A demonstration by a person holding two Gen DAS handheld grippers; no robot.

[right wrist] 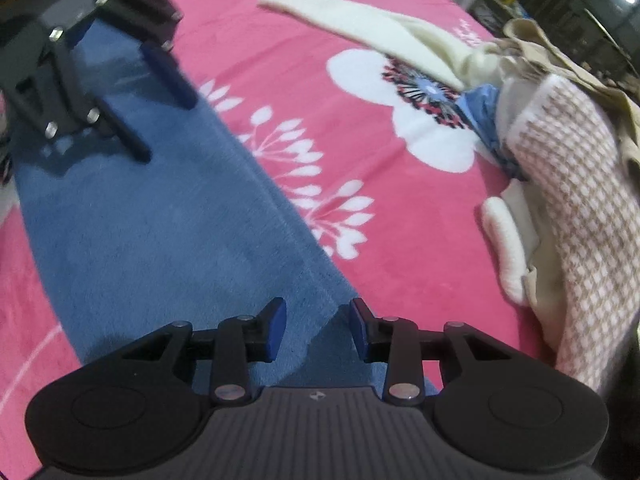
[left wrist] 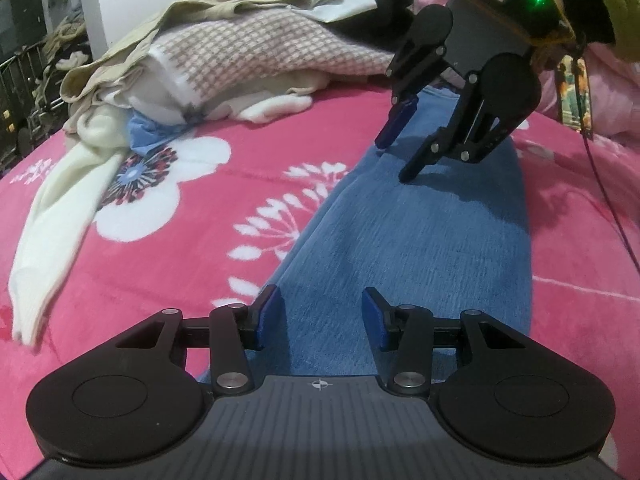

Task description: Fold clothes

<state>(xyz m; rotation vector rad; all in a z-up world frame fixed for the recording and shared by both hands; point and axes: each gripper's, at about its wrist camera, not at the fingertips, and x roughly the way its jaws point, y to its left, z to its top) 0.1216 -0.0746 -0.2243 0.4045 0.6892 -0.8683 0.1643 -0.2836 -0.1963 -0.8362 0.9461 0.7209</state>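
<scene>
On the bed, your blue garment lies flattened in a long narrow strip across the pink floral blanket, which reads as at least one lengthwise fold already made; judging by its length, it likely needs folding end to end. Beyond it a heap of unfolded clothes waits, with a checked knit on top and a cream piece trailing out, so most of the job looks undone. Your left gripper hangs low over the near end of the strip, fingers parted and holding nothing, the cloth showing between them. Your right gripper tips steeply down at the far end, fingers also released, their tips at or just above the fabric; whether they touch it you cannot tell from either view.
</scene>
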